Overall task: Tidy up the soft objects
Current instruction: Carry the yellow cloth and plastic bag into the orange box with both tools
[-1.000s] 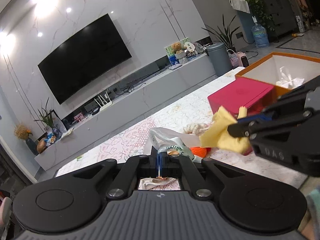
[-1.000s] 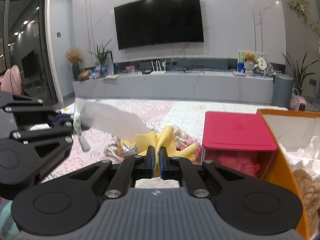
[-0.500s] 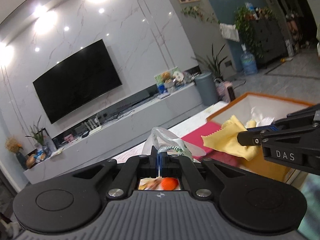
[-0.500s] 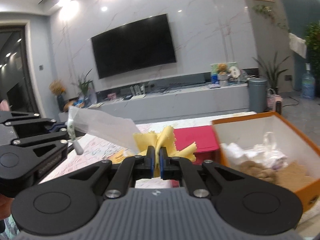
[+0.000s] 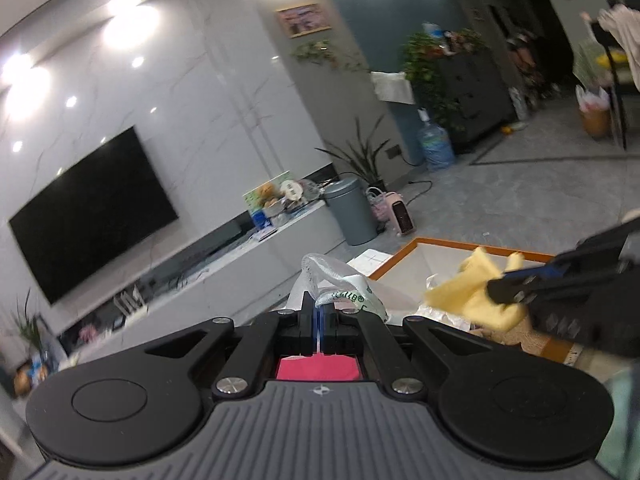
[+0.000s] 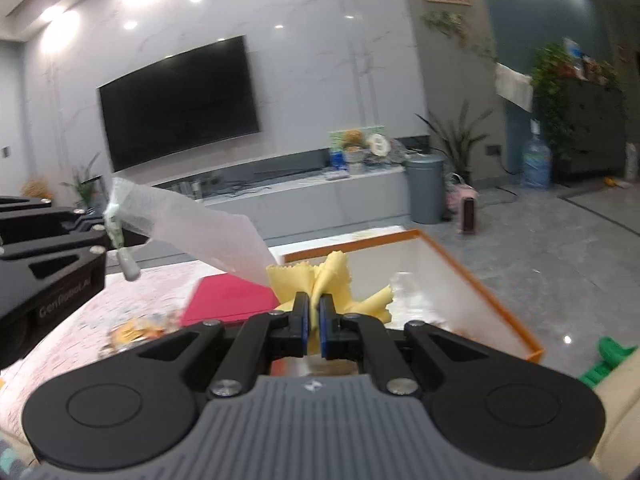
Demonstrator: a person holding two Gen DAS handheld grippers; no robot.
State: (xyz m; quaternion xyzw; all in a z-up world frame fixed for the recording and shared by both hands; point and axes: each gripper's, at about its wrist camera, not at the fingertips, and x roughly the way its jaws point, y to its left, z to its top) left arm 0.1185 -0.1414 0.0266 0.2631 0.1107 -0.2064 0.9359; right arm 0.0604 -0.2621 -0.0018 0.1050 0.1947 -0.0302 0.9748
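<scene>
Two grippers, each pinching one soft item, held above a table (image 6: 132,300) with a pink patterned cover. Left gripper (image 5: 319,312): jaws pressed together on a white plastic bag (image 5: 340,284) with green print, which stands up crumpled just past the fingertips; in the right wrist view the same bag (image 6: 192,232) stretches out as a translucent sheet from the left gripper (image 6: 102,236) at the left edge toward the centre. Right gripper (image 6: 315,312): jaws pressed together on a yellow cloth (image 6: 320,276) with a zigzag edge, its corners fanning out on both sides of the fingertips. In the left wrist view the right gripper (image 5: 504,290) enters from the right, the yellow cloth (image 5: 468,296) hanging over an orange-rimmed box (image 5: 404,250). The box (image 6: 480,284) has white inner walls and already holds crumpled pale material and something brown and woven. A red lidded container (image 6: 232,300) sits on the table just left of the box. Background: a wall-mounted television (image 6: 180,104), a long low cabinet (image 6: 320,196) and a grey bin (image 6: 426,188) on the floor.
</scene>
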